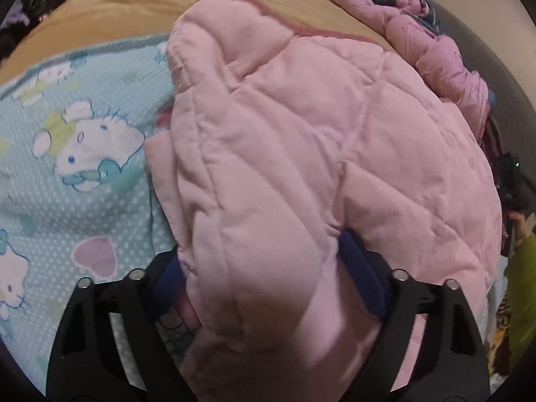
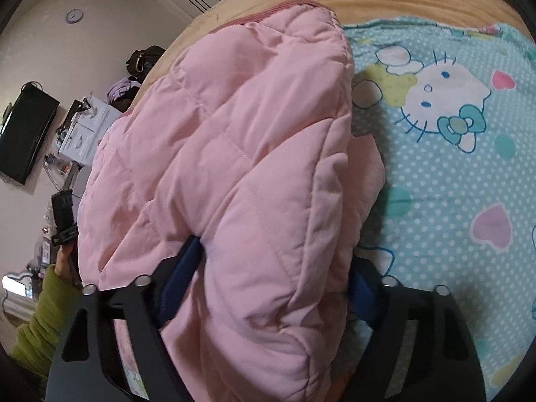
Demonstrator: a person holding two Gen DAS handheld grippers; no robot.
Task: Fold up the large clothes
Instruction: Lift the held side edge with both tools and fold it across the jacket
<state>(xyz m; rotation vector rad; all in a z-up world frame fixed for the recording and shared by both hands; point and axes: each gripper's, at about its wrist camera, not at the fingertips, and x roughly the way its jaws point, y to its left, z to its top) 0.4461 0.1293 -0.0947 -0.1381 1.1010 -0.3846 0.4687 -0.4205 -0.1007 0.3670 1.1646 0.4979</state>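
**Two tongs, one pink quilted jacket**

Two tongs clamped on one garment, each with a thick fold pinched between blue pads. Left tongs [image 1: 264, 284] closed around a bunched edge of the pink quilted jacket [image 1: 301, 140], blue pads [image 1: 361, 274] pressed into the padding on either side. Right tongs [image 2: 268, 288] holding the jacket [image 2: 234, 154] the same way, a puffy wad filling the gap between blue pads [image 2: 181, 278].

Jacket lifted at the near side and draped forward over the bed, darker pink ribbed trim [image 1: 268, 10] along its far edge, toward the far side of the bed. Diamond stitching across the whole padded surface. Underneath, a turquoise polka-dot sheet [image 1: 67, 181] printed with white cartoon cats, bows and hearts; same sheet [image 2: 452, 154] spread toward the right edge of the bed in the right wrist view. Beyond the sheet, a tan blanket [image 1: 110, 16] across the far edge of the bed.

At the far right corner of the bed in the left wrist view, another crumpled pink padded garment [image 1: 435, 57], apart from the held jacket. In the right wrist view, left of the bed: a wall-mounted black television [image 2: 23, 134], a round wall clock [image 2: 74, 15], and a green sleeve [image 2: 43, 321].
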